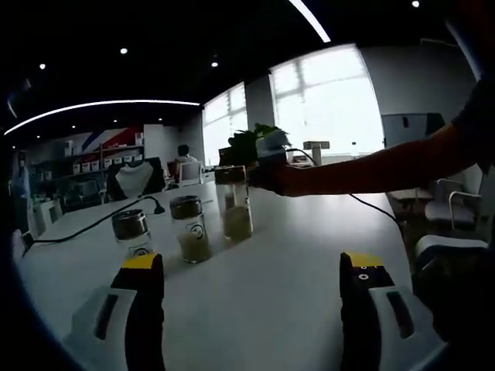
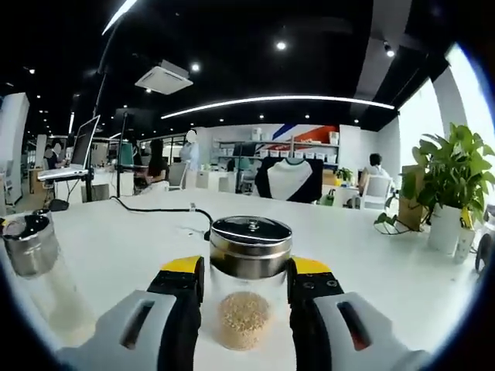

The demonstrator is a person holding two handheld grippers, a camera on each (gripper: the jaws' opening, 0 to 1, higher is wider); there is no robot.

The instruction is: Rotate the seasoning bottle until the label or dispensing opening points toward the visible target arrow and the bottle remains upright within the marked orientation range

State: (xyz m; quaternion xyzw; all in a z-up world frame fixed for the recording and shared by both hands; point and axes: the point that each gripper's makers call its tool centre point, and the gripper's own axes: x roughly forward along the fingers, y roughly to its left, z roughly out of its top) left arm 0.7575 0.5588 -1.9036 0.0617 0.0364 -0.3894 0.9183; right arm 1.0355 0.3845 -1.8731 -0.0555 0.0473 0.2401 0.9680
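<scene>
Right claw (image 2: pixel 244 290) clamped on seasoning bottle (image 2: pixel 249 278), upright on bench (image 2: pixel 371 255), 6 o'clock in right gripper view. Left claw (image 1: pixel 251 290) wide, empty. Risks: tipping during twist, knocking neighbour bottle (image 2: pixel 35 263) at 9 o'clock.

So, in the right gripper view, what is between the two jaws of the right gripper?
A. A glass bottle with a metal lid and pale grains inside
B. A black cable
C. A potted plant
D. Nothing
A: the seasoning bottle stands upright between the jaws of the right gripper, which close against its sides.
</scene>
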